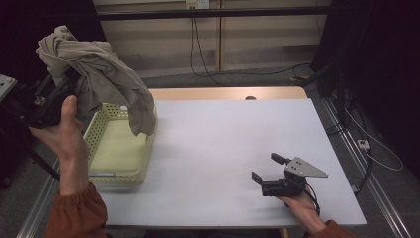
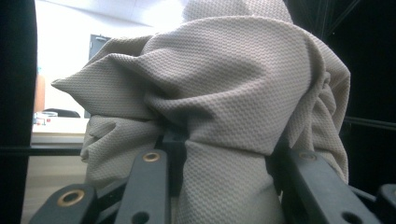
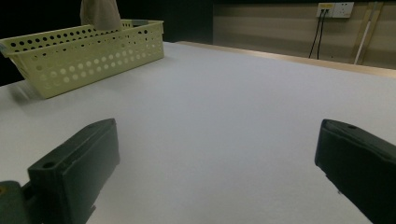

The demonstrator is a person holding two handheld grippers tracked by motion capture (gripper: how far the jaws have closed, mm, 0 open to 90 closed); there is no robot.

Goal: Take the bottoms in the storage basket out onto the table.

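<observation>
White, matte table [image 1: 223,148] stood before a dim wall with cables. On its left edge sat a pale yellow perforated plastic basket [image 1: 119,148]. A beige, finely knitted cloth [image 1: 99,69] hung in crumpled folds above the basket, its lower tip at the rim. The left gripper [image 2: 219,154], mostly hidden behind the cloth, clamped a bunched fold. The right gripper [image 1: 270,171] rested well apart, jaws wide, holding nothing.

sleeves [image 1: 77,213]: rust-orange, gathered cuffs | right hand-held gripper [image 1: 270,168]: black jaws, grey three-cornered plate, black cable | left hand-held gripper [image 2: 219,186]: black, brass-ringed holes
</observation>
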